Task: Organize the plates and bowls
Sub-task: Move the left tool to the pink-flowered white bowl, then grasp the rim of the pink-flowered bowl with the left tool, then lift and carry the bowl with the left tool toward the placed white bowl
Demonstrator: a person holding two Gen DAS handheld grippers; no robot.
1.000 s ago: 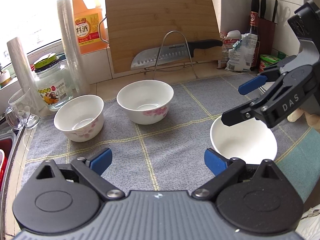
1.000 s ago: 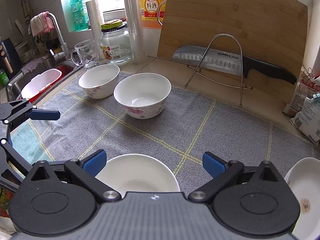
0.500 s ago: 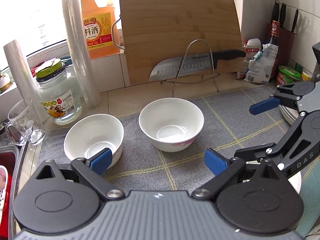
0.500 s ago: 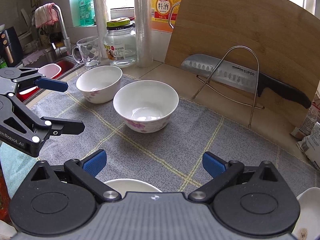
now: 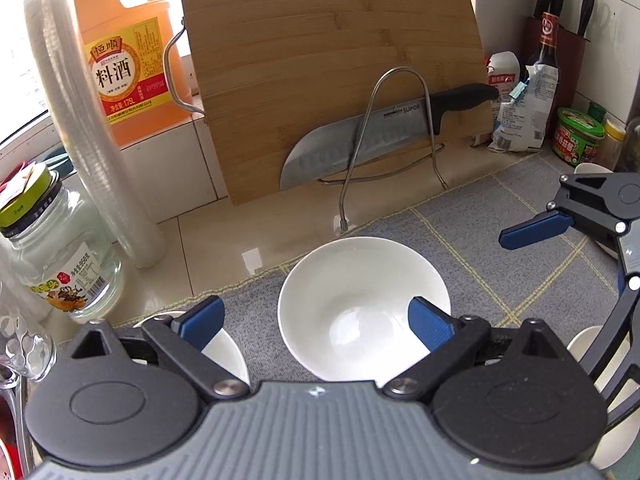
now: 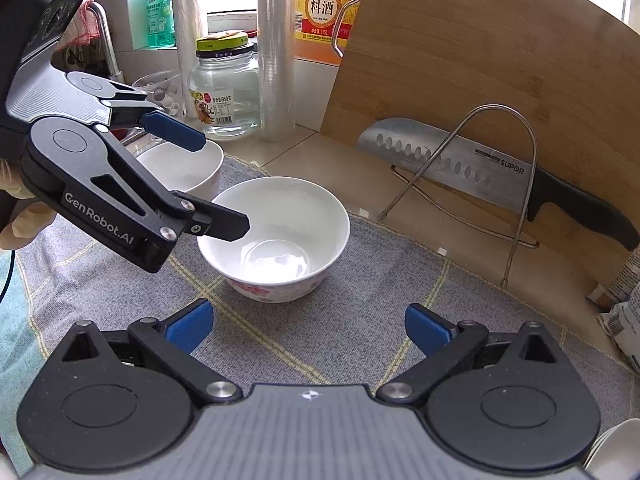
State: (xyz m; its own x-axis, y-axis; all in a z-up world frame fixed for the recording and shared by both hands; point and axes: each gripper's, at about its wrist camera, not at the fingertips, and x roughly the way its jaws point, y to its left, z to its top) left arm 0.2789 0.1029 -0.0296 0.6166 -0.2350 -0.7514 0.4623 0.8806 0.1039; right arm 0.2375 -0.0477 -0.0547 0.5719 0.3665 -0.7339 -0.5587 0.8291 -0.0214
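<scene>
**Kitchen worktop with two bowls side by side, both claws wide and holding nothing**

Grey checked cloth (image 6: 360, 320) covers the tiled worktop (image 5: 224, 240), and a bamboo cutting board (image 5: 332, 60) leans against the wall at the back. In front of the board a wire rack (image 5: 400, 140) carries a cleaver (image 5: 360, 144) with a black handle. To the left stand an orange bottle of cooking wine (image 5: 124, 52), a tall roll of clear film (image 5: 92, 120) and a glass jar (image 5: 52, 248) with a green lid.

On the cloth sits a white bowl with pink flowers (image 6: 276, 240), upright and with nothing in it. Just beside it, nearer the sink, is a second white bowl (image 6: 188, 164), almost touching the first.

From the right wrist view the left claw (image 6: 216, 184) hangs above the gap where the two bowls meet, its jaws spread wide: the upper blue pad is over the second bowl, the lower black fingertip over the near rim of the flowered one. Whether either finger touches a rim cannot be told. A gloved hand (image 6: 20, 216) grips its body at the left edge.

The right claw (image 6: 308, 324) hovers over bare cloth just in front of the flowered bowl, jaws wide, nothing between them. A white plate rim (image 6: 616, 448) shows at the lower right corner.
</scene>
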